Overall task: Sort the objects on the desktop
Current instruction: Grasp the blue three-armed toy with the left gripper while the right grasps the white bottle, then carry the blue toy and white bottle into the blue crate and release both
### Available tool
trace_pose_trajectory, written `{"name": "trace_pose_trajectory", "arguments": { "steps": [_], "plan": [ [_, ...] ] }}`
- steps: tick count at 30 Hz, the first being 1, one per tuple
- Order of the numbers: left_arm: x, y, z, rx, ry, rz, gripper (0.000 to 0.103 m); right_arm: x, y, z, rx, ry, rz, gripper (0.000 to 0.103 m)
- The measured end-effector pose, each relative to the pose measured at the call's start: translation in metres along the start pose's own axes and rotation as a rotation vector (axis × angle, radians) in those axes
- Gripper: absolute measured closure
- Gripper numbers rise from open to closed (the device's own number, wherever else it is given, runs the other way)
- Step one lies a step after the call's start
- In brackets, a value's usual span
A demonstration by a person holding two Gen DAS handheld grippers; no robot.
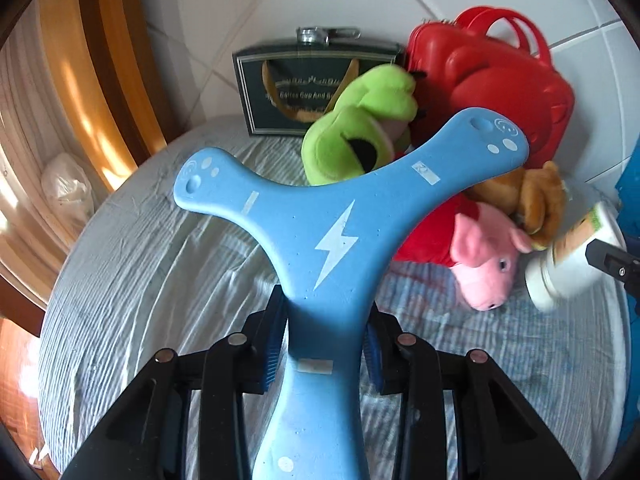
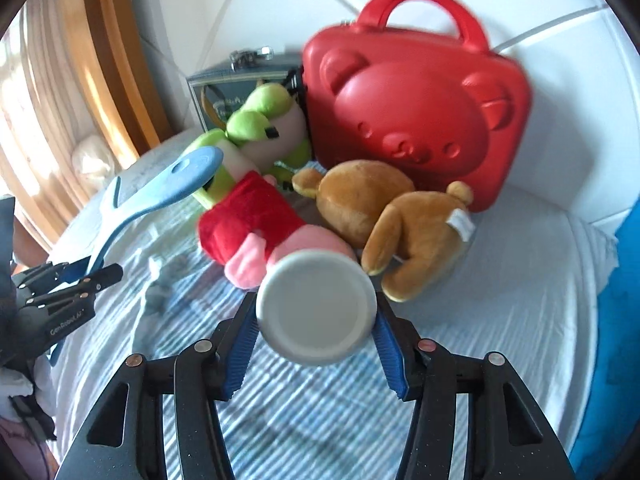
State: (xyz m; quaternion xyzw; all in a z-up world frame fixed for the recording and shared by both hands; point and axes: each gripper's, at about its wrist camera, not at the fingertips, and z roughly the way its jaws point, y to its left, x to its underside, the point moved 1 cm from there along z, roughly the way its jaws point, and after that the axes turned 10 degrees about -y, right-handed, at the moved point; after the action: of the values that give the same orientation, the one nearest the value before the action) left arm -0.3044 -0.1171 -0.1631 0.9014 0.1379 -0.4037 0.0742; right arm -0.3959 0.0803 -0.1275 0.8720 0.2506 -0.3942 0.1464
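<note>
My left gripper (image 1: 326, 332) is shut on one arm of a blue three-armed boomerang (image 1: 332, 216) with a white lightning bolt, held above the striped cloth. In the right wrist view the boomerang (image 2: 168, 188) rises from that gripper (image 2: 60, 284) at the left. My right gripper (image 2: 316, 316) is shut on a white jar (image 2: 316, 308), its round end facing the camera; the left wrist view shows the jar (image 1: 568, 256) with a green and tan label. A pink pig plush (image 2: 248, 220) in a red dress lies just behind the jar.
A green frog plush (image 2: 256, 120) and a brown bear plush (image 2: 372, 208) lie beside the pig. A red bear-faced case (image 2: 416, 108) stands against the white tiled wall. A dark green box (image 1: 288, 88) with a flask stands left of it. Blue-striped cloth (image 1: 160, 260) covers the surface.
</note>
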Motion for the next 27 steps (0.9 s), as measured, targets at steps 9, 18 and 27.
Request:
{"name": "trace_pose_trajectory", "arguments": {
  "steps": [9,18,27],
  "plan": [
    [0.000,-0.016,-0.063,0.040,-0.059,0.007,0.069,0.004,0.005,-0.072,0.019,-0.080,0.011,0.051],
    [-0.009,-0.041,-0.138,0.095,-0.172,0.050,0.069,-0.008,0.015,-0.159,0.056,-0.220,0.021,0.051],
    [-0.023,-0.085,-0.204,0.178,-0.282,0.101,0.069,-0.013,-0.001,-0.266,0.179,-0.363,0.042,0.051]
  ]
}}
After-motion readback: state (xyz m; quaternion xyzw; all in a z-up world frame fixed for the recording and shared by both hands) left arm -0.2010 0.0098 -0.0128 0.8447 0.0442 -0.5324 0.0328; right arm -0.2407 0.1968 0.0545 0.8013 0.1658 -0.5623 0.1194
